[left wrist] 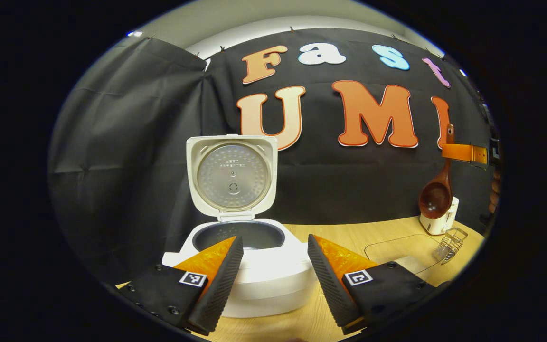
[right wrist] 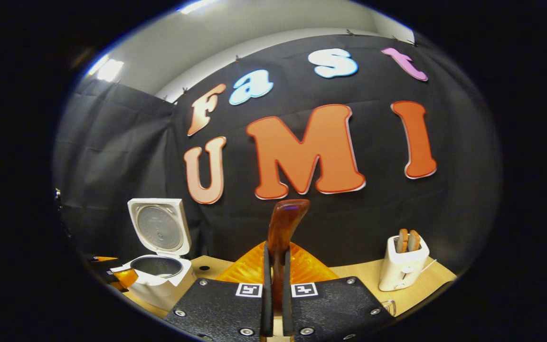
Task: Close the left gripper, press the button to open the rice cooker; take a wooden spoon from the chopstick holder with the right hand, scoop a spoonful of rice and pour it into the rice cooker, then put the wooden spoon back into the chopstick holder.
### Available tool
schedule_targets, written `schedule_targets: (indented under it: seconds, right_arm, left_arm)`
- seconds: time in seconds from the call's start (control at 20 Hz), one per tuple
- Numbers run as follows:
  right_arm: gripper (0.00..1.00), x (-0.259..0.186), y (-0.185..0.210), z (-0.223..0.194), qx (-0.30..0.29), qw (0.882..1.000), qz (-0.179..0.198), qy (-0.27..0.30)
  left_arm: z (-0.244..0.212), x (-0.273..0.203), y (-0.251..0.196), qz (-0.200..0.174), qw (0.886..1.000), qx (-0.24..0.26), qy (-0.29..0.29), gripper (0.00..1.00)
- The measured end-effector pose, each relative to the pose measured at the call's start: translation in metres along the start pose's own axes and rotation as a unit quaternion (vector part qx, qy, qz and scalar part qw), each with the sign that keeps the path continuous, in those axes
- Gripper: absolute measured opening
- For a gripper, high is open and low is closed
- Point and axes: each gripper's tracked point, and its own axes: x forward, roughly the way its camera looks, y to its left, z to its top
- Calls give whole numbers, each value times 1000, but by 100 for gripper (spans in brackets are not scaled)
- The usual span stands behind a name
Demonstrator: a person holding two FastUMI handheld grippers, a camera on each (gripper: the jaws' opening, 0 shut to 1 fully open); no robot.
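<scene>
The white rice cooker stands open, its lid upright and the grey inner pot bare. My left gripper is open just in front of the cooker, one finger on each side of the pot's front rim, holding nothing. At the far right the right gripper holds the wooden spoon by its handle, bowl hanging down above the wire chopstick holder. In the right gripper view my right gripper is shut on the spoon's handle, which sticks up between the fingers. The cooker sits low on the left there.
A white toaster with bread slices in it stands at the right of the wooden table, behind the spoon in the left gripper view. A flat clear mat lies between cooker and holder. Black cloth closes off the back.
</scene>
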Motion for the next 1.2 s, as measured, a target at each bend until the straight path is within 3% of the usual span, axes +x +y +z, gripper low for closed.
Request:
schedule_targets:
  seconds: [0.25, 0.55, 0.65, 0.85, 1.2]
  right_arm:
    - [8, -2, -13, -4, 12, 997, -77, 13]
    - [8, -4, -21, -9, 20, 991, -130, 39]
    - [8, -4, -23, -11, 22, 989, -141, 43]
    - [8, -2, -22, -20, 40, 985, -157, 58]
    - [8, -3, -20, -42, 82, 980, -155, 95]
  left_arm:
    - [-1, 5, -5, -2, 1000, -5, 5, 90]
    - [-2, 11, -8, 2, 1000, -4, 10, 90]
    - [-1, 13, -10, 4, 1000, -1, 11, 87]
    - [-2, 16, -15, 4, 1000, 3, 12, 89]
    - [-5, 20, -23, 3, 1000, 11, 18, 90]
